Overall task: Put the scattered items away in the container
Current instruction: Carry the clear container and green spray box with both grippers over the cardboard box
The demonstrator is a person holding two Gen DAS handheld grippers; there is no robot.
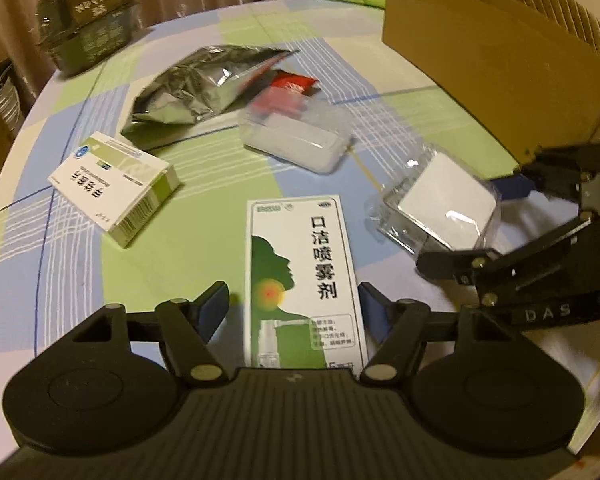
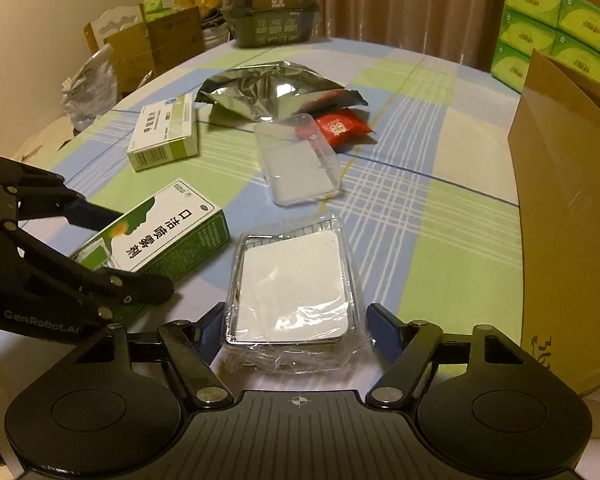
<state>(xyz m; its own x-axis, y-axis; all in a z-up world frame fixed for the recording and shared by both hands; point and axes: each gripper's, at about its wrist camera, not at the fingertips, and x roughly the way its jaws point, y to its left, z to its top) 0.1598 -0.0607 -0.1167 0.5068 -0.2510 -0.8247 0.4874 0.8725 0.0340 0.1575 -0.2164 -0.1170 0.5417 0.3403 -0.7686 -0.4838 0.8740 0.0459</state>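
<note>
Left wrist view: the left gripper (image 1: 294,306) has its jaws apart, one each side of the tall white-and-green spray carton with black Chinese lettering (image 1: 303,276), which lies flat on the round counter with a blue, green and white check cloth (image 1: 100,268). Can't tell if the pads touch it. To the right, the right gripper (image 1: 475,220) straddles the clear plastic blister pack w/ white square insert (image 1: 439,204). Behind that stands the brown cardboard box (image 1: 495,64), the container, at the counter's right edge.

Right wrist view: right gripper (image 2: 296,324) is spread wide, blister pack (image 2: 292,284) between its blue pads, not clamped as far as I can see. The spray carton (image 2: 160,236) sits just left of it, with the left gripper (image 2: 112,248) around its near end. Further back: a small white-and-green medicine box (image 2: 166,132), a clear lidded plastic case (image 2: 300,160), a red sachet (image 2: 341,128) partly under the case, and a crumpled silver foil bag (image 2: 276,88). Cardboard box (image 2: 559,200) on the right.
</note>
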